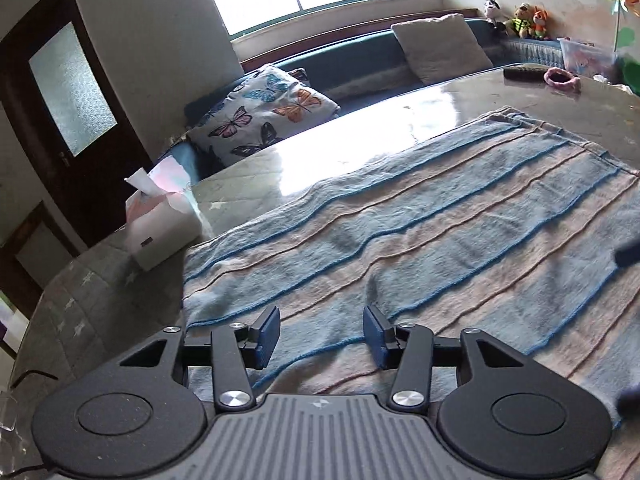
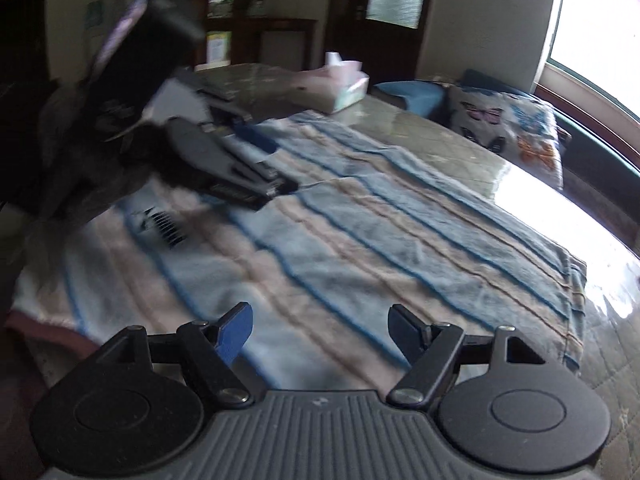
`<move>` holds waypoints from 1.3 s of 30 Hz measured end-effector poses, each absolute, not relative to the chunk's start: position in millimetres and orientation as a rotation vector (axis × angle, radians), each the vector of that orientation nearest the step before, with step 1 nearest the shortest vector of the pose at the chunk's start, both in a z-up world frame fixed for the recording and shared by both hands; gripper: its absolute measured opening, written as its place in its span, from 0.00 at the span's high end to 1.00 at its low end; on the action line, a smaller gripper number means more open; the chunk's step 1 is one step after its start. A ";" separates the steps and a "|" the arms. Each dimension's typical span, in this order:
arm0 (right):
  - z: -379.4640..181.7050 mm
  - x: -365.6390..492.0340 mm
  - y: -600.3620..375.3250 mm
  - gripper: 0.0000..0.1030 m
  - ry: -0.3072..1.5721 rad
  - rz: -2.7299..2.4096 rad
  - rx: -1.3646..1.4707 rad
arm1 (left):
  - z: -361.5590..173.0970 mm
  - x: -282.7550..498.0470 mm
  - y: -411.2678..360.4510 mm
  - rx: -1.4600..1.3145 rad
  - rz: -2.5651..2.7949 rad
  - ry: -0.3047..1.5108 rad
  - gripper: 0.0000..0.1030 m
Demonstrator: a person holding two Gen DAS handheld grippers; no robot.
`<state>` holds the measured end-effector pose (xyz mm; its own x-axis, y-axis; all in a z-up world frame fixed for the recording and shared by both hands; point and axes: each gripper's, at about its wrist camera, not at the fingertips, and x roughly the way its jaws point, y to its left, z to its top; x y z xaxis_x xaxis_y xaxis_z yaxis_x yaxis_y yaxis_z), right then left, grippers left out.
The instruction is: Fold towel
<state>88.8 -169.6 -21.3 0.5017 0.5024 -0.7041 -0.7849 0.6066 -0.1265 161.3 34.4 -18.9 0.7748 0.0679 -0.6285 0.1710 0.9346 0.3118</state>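
Covering most of the desk [image 1: 340,136], the towel [image 1: 420,216] is seen spread in what looks like one layer, striped blue and pink, with shallow wrinkles across the middle and a slight double edge at 3 o'clock in the right wrist view. No crisp fold line is made out, though a single wide fold cannot be ruled out from these angles. The scene is judged to fit either a towel laid out ahead of a fold or one smoothed flat between folds; the step in hand cannot be settled further.

A tissue box [image 1: 160,236] is seen at 9 o'clock of the towel in the left wrist view, just beside its edge; clearance is to be kept there. A remote and a pink band are seen well apart at 1 o'clock.

The left gripper [image 1: 320,336] is held low over the near towel edge at 6 o'clock, jaws wide, nothing held. The right gripper [image 2: 320,330] is likewise held wide over the near edge, nothing between its pads. The left unit is blurred in the right wrist view, so motion is inferred.

Any next grasp is judged to call for both jaws set down on matching corners of one edge, so the lift is even and the stripes stay aligned.
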 end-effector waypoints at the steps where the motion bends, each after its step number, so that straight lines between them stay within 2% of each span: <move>1: -20.7 80.8 -170.3 0.25 0.669 0.826 -0.486 | -18.2 159.9 35.1 0.361 -0.050 0.687 0.52; 5: -18.3 50.7 -174.8 0.25 0.654 0.875 -0.551 | -11.8 141.6 33.1 0.336 -0.046 0.669 0.51; 9: -15.6 27.0 -183.3 0.25 0.620 0.896 -0.587 | -4.3 106.7 24.5 0.331 -0.053 0.632 0.45; 13: -11.0 13.8 -199.1 0.25 0.626 0.876 -0.539 | -8.7 69.2 16.4 0.355 -0.047 0.606 0.40; 15: -8.0 10.7 -210.5 0.25 0.634 0.842 -0.500 | -11.7 50.5 12.5 0.369 -0.043 0.593 0.34; 21: -9.1 7.3 -248.1 0.26 0.681 0.725 -0.392 | -19.3 4.2 3.3 0.408 -0.018 0.551 0.30; 28: -22.2 -2.1 -297.4 0.27 0.730 0.573 -0.269 | -21.5 -19.0 9.6 0.395 0.031 0.535 0.28; 33: -22.1 -11.9 -322.9 0.36 0.721 0.514 -0.199 | -21.3 -27.1 17.8 0.357 0.061 0.545 0.27; 39: -16.8 -12.7 -346.8 0.37 0.696 0.397 -0.150 | -17.6 -35.9 27.0 0.316 0.100 0.554 0.27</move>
